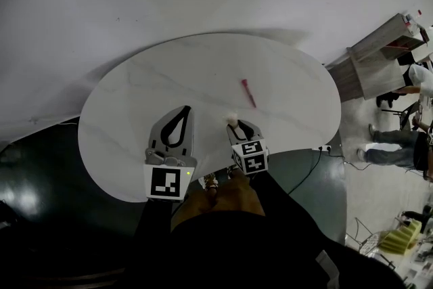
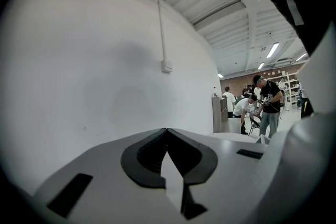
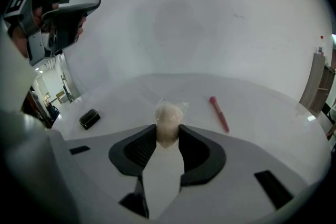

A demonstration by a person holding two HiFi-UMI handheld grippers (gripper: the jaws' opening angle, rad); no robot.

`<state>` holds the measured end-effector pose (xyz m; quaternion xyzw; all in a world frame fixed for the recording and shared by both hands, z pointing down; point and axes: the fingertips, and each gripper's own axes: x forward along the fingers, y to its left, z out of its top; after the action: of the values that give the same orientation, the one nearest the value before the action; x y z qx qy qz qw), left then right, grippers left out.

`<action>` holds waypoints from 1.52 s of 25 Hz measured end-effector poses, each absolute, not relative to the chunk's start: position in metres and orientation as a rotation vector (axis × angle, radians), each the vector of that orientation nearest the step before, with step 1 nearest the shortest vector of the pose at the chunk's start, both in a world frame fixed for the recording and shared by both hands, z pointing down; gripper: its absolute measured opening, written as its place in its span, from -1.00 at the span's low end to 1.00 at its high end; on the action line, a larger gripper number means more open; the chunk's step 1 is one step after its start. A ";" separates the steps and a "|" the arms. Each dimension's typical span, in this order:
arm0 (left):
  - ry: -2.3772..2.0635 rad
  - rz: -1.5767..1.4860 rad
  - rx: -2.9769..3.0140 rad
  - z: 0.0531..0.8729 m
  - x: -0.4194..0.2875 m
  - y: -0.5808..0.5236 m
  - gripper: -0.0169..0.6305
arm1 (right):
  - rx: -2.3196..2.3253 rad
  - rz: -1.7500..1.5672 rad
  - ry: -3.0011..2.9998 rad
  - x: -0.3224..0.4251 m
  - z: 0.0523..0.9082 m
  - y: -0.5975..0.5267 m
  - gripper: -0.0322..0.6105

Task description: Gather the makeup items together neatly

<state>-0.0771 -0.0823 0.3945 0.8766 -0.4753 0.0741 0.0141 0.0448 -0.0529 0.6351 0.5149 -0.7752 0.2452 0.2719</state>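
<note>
On the round white table (image 1: 128,95) a thin red makeup stick (image 1: 248,93) lies alone, right of centre; the right gripper view shows it (image 3: 219,114) just past my jaws. My right gripper (image 1: 235,124) (image 3: 168,131) is shut on a cream makeup sponge in clear wrap (image 3: 169,117) (image 1: 232,119), its jaws pressing both sides. A small black case (image 3: 90,118) rests on the table to the left. My left gripper (image 1: 184,109) (image 2: 167,131) hovers beside the right one, shut with nothing in it, facing a blank wall.
A grey cabinet (image 1: 375,57) stands off the table's right edge, with people (image 1: 399,145) beyond it. A cable (image 1: 312,169) trails across the dark floor below the near right rim. The left gripper (image 3: 55,21) shows at the upper left of the right gripper view.
</note>
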 end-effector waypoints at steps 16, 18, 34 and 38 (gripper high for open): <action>-1.651 0.260 2.609 0.393 -0.088 -0.117 -0.91 | 1.277 0.660 -2.113 0.042 0.637 -0.119 -0.45; -1.666 0.274 2.595 0.395 -0.089 -0.120 -0.91 | 1.262 0.665 -2.112 0.040 0.639 -0.125 -0.44; -1.707 0.333 2.540 0.407 -0.085 -0.134 -0.91 | 1.171 0.724 -2.104 0.039 0.662 -0.133 -0.23; -1.712 0.339 2.541 0.405 -0.084 -0.134 -0.91 | 1.175 0.721 -2.154 0.037 0.655 -0.133 -0.21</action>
<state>-0.0838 -0.1340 0.4050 0.8239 -0.5552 0.1101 0.0297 0.0371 -0.1334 0.6546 0.4399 -0.8065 0.2700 0.2881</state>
